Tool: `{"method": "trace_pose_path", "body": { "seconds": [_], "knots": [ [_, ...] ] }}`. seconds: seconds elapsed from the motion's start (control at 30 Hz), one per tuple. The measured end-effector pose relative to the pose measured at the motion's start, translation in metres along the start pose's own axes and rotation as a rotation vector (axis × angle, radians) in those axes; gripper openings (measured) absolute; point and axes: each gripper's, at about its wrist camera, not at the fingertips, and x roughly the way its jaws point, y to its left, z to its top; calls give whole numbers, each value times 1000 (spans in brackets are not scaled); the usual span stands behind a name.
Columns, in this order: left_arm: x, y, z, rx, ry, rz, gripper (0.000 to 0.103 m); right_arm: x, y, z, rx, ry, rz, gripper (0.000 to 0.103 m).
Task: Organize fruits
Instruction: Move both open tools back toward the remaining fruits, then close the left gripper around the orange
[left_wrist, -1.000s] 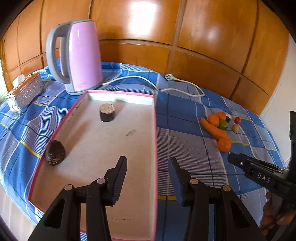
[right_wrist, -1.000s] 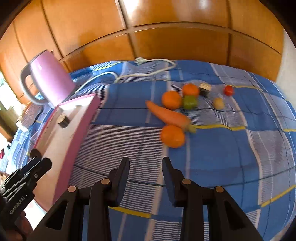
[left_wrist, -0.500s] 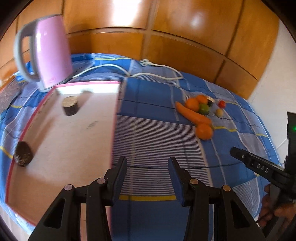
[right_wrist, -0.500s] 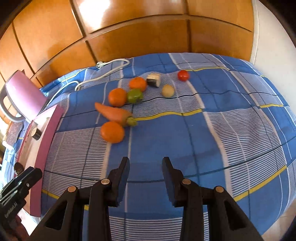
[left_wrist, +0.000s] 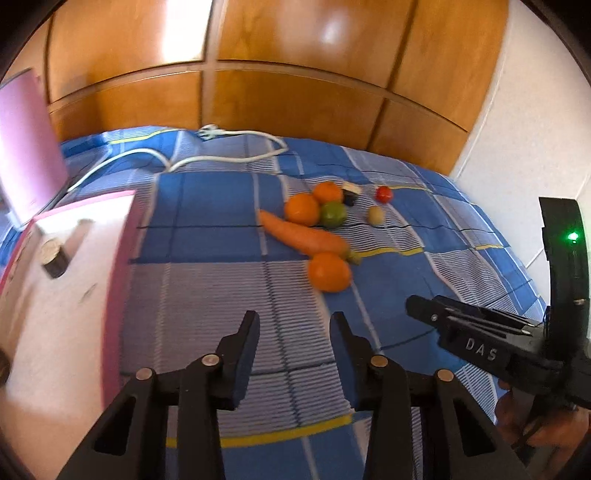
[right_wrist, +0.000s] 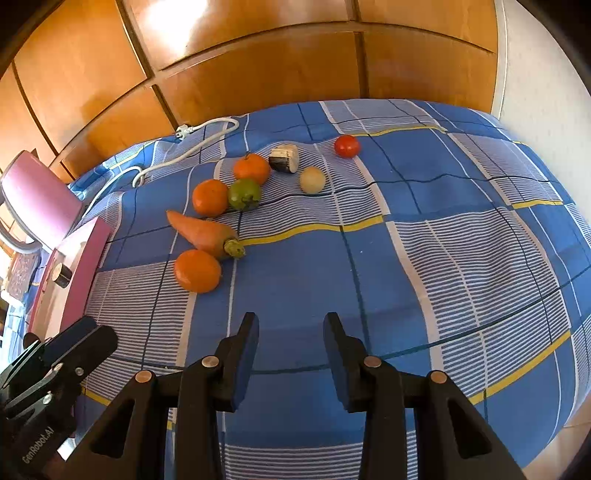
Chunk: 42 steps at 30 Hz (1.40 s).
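Fruits lie clustered on the blue checked bed (right_wrist: 424, 258): three oranges (right_wrist: 197, 270) (right_wrist: 210, 197) (right_wrist: 251, 169), one green fruit (right_wrist: 244, 194), one pale round fruit (right_wrist: 312, 180), one red tomato (right_wrist: 347, 146), plus one carrot (right_wrist: 201, 233) touching the nearest orange. One pink tray (left_wrist: 122, 258) sits well to their left. Both the left claw (left_wrist: 293, 354) and right claw (right_wrist: 291, 354) hover wide and hold nothing.

Carrot (right_wrist: 201, 233) between oranges (right_wrist: 197, 270), tray (right_wrist: 79, 258) left, kettle (right_wrist: 38, 199) behind, perhaps a tomato (right_wrist: 347, 146) far right.
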Motion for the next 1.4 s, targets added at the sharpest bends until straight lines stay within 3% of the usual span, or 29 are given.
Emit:
{"method": "trace_pose_path", "body": {
  "seconds": [0.73, 0.87, 1.4],
  "knots": [
    [68, -23, 34, -64, 57, 16, 42, 23, -14, 13, 17, 24, 3, 37],
    [79, -21, 36, -79, 68, -4, 37, 25, -16, 16, 19, 19, 5, 37],
    [70, 1, 31, -88, 28, 27, 35, 31, -4, 23, -12, 21, 22, 37]
  ]
}}
